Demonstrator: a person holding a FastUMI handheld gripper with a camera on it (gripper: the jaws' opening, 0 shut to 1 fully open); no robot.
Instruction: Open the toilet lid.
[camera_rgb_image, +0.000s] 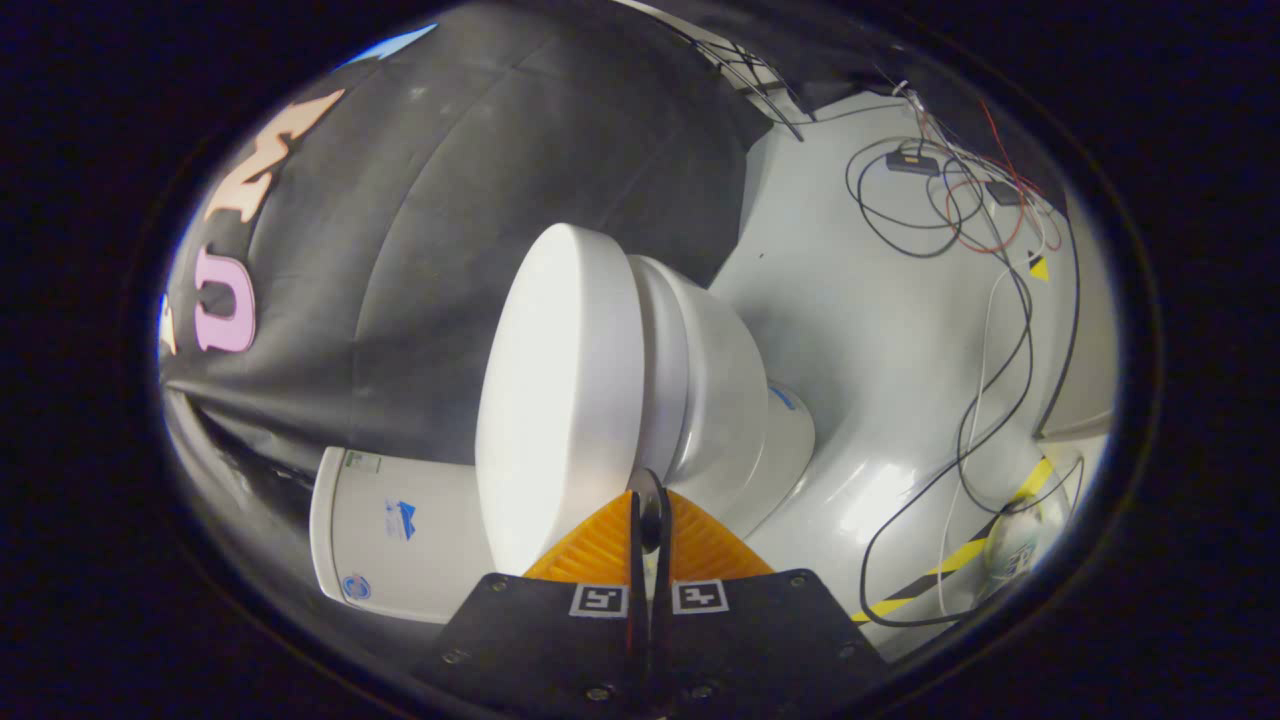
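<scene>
The view is rolled on its side. A white toilet stands on the pale floor, with its lid (560, 400) lying down flat over the seat and bowl (725, 400). Its tank (395, 530) sits behind the lid, against the black cloth wall. My gripper (648, 497) is shut, the two fingers pressed side by side. The tips rest at the front rim of the lid, right at the seam between lid and seat. Nothing shows clamped between the fingers.
Loose black, white and red cables (1000, 330) trail over the floor beyond the bowl, with small black boxes (912, 162) at the far end. A strip of yellow-and-black tape (960, 560) crosses the floor beside the toilet's foot (790, 440).
</scene>
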